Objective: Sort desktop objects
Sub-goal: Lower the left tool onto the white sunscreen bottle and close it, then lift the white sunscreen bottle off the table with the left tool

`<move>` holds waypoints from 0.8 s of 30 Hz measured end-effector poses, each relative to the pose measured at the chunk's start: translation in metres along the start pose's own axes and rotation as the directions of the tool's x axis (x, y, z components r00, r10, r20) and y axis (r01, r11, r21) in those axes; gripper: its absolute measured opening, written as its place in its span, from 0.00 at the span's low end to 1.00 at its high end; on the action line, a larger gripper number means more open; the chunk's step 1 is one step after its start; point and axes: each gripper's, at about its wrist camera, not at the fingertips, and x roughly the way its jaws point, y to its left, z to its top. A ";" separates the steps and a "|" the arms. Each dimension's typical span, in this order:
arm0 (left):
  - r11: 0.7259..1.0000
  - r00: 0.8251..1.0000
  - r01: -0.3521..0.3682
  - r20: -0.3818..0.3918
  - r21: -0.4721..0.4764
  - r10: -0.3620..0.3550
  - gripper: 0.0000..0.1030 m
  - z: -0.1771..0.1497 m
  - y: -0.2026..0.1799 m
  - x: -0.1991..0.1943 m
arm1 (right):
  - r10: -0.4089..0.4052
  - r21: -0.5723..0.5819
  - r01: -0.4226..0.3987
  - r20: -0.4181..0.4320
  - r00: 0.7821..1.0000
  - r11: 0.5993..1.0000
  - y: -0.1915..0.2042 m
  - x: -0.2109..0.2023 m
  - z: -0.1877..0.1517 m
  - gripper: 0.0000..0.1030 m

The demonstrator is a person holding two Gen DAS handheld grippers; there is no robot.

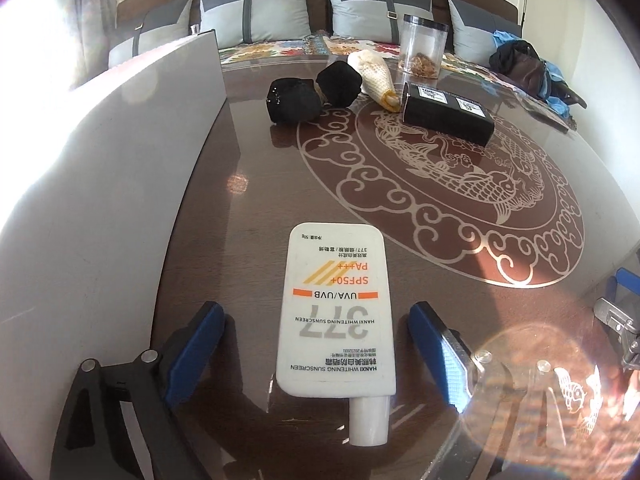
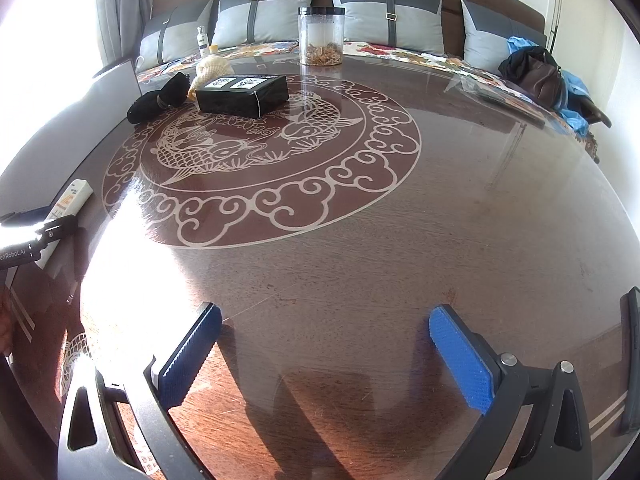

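Observation:
A white sunscreen tube (image 1: 336, 320) lies flat on the dark wooden table (image 1: 248, 200), cap toward the camera. My left gripper (image 1: 316, 308) is open, one blue pad on each side of the tube with a gap on both sides. Further back lie two black cloth bundles (image 1: 312, 94), a cream bundle (image 1: 372, 74) and a black box (image 1: 448, 114). In the right wrist view the tube (image 2: 74, 200) shows at the far left and the box (image 2: 244, 94) at the back. My right gripper (image 2: 326, 312) is open over bare table with nothing between its fingers.
A clear jar (image 2: 321, 36) with a black lid stands at the table's far edge. A tall white panel (image 1: 120, 160) rises along the left side. Cushions and a dark bag (image 2: 536, 76) lie behind the table. A slim dark object (image 2: 632, 360) sits at the right edge.

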 end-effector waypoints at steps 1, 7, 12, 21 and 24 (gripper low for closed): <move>1.000 1.000 0.000 0.001 0.000 0.000 0.93 0.000 0.000 0.000 | 0.000 0.000 0.000 0.000 1.000 1.000 0.000 0.000 0.000 1.00; 1.000 1.000 0.000 0.007 0.001 0.000 0.93 -0.001 0.000 0.000 | 0.000 0.000 0.000 0.000 1.000 1.000 0.000 0.000 0.000 1.00; 1.000 1.000 0.000 0.007 0.001 0.000 0.93 -0.001 0.000 0.000 | 0.000 0.000 0.000 0.000 1.000 1.000 0.000 0.000 0.000 1.00; 1.000 1.000 0.000 0.008 0.001 0.000 0.93 -0.001 0.000 0.000 | 0.002 -0.001 -0.002 0.000 1.000 1.000 0.000 0.000 0.000 1.00; 1.000 1.000 0.000 0.008 0.001 0.000 0.93 -0.001 0.000 0.000 | 0.002 -0.001 -0.002 0.000 1.000 1.000 0.000 0.000 0.000 1.00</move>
